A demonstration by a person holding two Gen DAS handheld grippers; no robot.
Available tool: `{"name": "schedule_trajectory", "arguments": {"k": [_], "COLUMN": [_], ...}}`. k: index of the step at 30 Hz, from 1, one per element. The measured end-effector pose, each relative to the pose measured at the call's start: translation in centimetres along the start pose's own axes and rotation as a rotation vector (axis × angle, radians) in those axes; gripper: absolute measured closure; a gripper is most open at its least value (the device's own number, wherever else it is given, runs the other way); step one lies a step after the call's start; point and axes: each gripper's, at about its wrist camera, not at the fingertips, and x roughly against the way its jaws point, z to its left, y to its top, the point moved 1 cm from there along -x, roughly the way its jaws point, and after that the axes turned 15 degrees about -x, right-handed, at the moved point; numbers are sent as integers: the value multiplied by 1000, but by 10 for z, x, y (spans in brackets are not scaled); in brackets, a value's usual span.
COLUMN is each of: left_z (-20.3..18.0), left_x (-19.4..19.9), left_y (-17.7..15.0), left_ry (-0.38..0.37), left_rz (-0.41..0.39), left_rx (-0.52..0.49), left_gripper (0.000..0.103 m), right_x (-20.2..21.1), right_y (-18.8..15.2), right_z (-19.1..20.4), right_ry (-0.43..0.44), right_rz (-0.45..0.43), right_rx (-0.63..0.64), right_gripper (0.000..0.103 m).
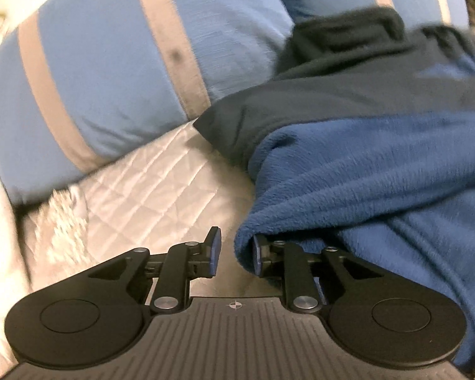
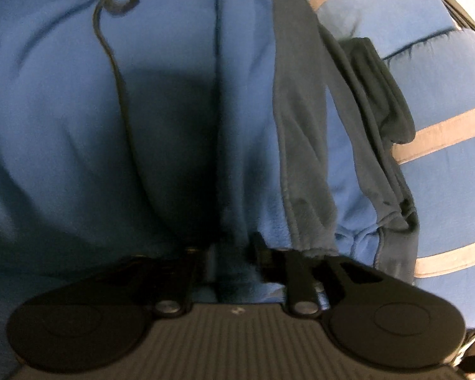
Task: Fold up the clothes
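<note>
Left claw (image 1: 234, 258) low over the bed, jaws a little apart, nothing pinched: rolled edge of the blue fleece garment (image 1: 364, 190) hangs into the gap, brushing or just beside the right-side pad (image 1: 256, 258), clear of the left-side one. Beyond, bare quilted cover (image 1: 148, 171) to the left, fleece running up and right to a dark grey panel (image 1: 348, 95); striped pillows (image 1: 95, 72) farthest.

Right claw (image 2: 229, 253) pressed close over the same garment, jaws parted, no grip visible; fingertips shadowed, so contact hard to judge. A fold ridge starts between the jaws and runs straight away from the claw, drawstring (image 2: 117, 79) to its left, dark grey band (image 2: 304, 145) to its right, pillows past that at the far right.

Judged: garment's length lies along the right claw's pointing line and off to the right of the left claw. Left claw sits at the free edge, so nearer for taking hold; a slight shift rightward likely needed before closing.
</note>
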Motion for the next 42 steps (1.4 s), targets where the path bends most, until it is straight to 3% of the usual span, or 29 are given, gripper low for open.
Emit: {"name": "schedule_trajectory", "arguments": {"k": [1,3,10,14,20,24,25,29,31,33,35,37,39,42], "left_z": [4,8,1,-1,-1,-2,-3,-6,-7,-6,-4,0,6,19], "left_x": [1,2,-3,-5,-3,-3,-4,-7,-8,-4,0,5,9,8], "left_y": [-1,-1,10,6,4,4,4,5,6,7,6,1,-6,-17], "left_ry": [-12,-19,35,42,49,58,60,62,72,66,49,10,-37,-123], "left_rz": [-5,-9,3,12,19,23,23,38,52,61,67,66,58,43], "left_rx": [30,64,46,64,75,60,53,43,45,55,66,85,128,282], "left_gripper": [80,79,80,79,78,76,76,76,71,68,66,64,64,64], "right_x": [7,23,42,29,-13,-27,-23,-4,-3,-6,-5,5,16,35], "right_y": [-1,-6,-40,-65,-62,-60,-60,-58,-56,-53,-52,-55,-59,-65], "right_z": [-6,-22,-117,-143,-147,-144,-143,-150,-151,-145,-140,-138,-137,-137], "right_ry": [24,73,88,197,313,301,274,204,186,162,142,129,121,103], "right_rz": [-16,-56,-117,-160,-151,-147,-159,-207,-192,-156,-135,-163,-192,-230], "right_rx": [-41,-146,-722,-1035,-1170,-1193,-1174,-1129,-1106,-1075,-1054,-1064,-1068,-1073], "right_gripper": [29,24,23,25,29,85,91,92,85,58,47,28,27,25]}}
